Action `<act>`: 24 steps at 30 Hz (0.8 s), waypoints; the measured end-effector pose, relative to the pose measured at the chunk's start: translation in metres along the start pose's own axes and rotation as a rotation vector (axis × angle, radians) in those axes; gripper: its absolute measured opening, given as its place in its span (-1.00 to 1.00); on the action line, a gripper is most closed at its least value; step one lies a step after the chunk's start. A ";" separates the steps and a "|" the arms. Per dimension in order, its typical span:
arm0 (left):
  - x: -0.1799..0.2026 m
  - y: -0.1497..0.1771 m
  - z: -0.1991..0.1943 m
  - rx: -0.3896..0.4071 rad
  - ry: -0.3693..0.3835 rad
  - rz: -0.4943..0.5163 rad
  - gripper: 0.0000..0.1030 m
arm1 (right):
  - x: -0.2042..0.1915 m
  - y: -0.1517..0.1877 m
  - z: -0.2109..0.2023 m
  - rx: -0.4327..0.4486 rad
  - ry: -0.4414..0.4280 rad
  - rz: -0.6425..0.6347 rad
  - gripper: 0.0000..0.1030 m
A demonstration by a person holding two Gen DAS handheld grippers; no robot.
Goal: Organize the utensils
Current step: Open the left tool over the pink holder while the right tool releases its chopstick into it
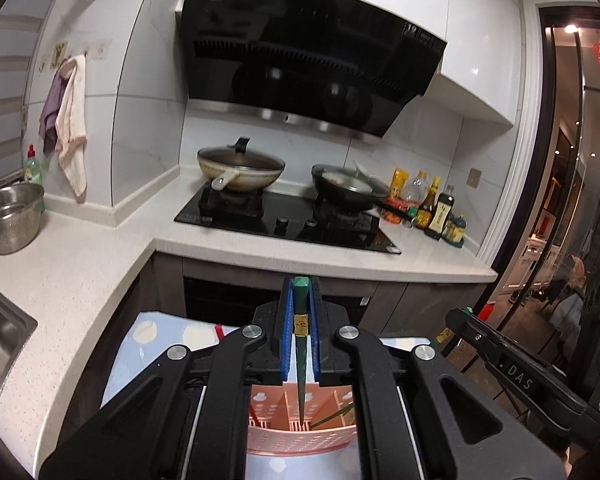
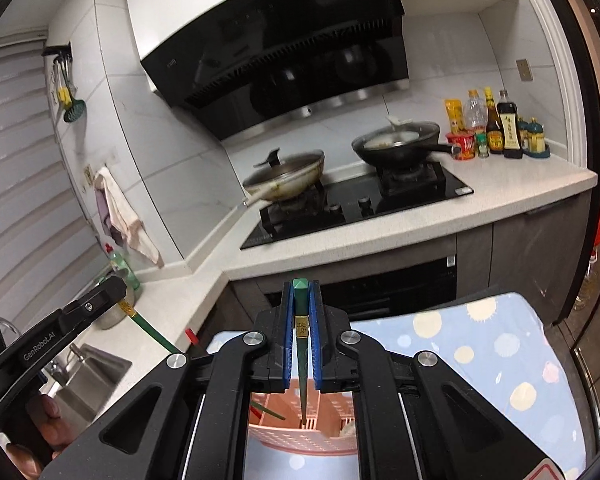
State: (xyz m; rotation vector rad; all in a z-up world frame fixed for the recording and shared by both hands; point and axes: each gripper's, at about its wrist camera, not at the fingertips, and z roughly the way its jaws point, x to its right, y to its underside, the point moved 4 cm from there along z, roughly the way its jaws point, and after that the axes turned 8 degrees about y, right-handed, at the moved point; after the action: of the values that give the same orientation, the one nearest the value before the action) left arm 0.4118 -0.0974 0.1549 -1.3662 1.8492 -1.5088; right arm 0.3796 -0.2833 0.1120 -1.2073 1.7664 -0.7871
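My left gripper (image 1: 301,292) is shut on a green chopstick (image 1: 300,344) with a gold band, held upright, its tip down inside the pink slotted utensil holder (image 1: 300,436). My right gripper (image 2: 301,292) is shut on another green chopstick (image 2: 301,344), its tip also down in the pink holder (image 2: 304,436). Another green chopstick (image 1: 332,416) and a red utensil (image 2: 256,414) lie in the holder. The left gripper and its chopstick (image 2: 152,330) show at left in the right wrist view; the right gripper body (image 1: 512,364) shows at right in the left wrist view.
The holder stands on a blue dotted cloth (image 2: 500,344). Beyond is an L-shaped white counter (image 1: 80,264) with a sink (image 1: 0,340), a steel bowl (image 1: 12,220), a black stove (image 1: 284,220) with two pans, and sauce bottles (image 1: 432,208).
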 end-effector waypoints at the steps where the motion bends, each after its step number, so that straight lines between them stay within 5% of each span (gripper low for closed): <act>1: -0.003 0.003 0.003 -0.011 -0.004 -0.006 -0.87 | 0.001 0.004 0.004 -0.011 0.006 -0.003 -0.85; 6: -0.015 0.017 0.013 -0.047 -0.016 -0.034 -0.86 | 0.004 0.015 0.009 -0.024 0.034 -0.004 -0.77; 8: -0.017 0.018 0.011 -0.044 -0.017 -0.039 -0.79 | 0.004 0.015 0.006 -0.011 0.043 0.001 -0.44; 11: -0.020 0.019 0.004 -0.034 -0.042 -0.044 -0.22 | 0.006 0.015 -0.001 0.004 0.045 0.005 -0.28; 12: -0.022 0.020 0.002 -0.028 -0.054 -0.045 -0.17 | 0.006 0.016 -0.003 0.005 0.046 0.003 -0.28; 24: -0.032 0.051 -0.046 -0.068 -0.085 -0.059 -0.14 | 0.008 0.056 -0.043 -0.048 0.050 -0.043 -0.28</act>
State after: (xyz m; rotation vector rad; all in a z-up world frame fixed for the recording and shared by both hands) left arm 0.3684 -0.0487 0.1161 -1.5044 1.8382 -1.4044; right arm 0.3168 -0.2698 0.0823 -1.2710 1.8139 -0.8102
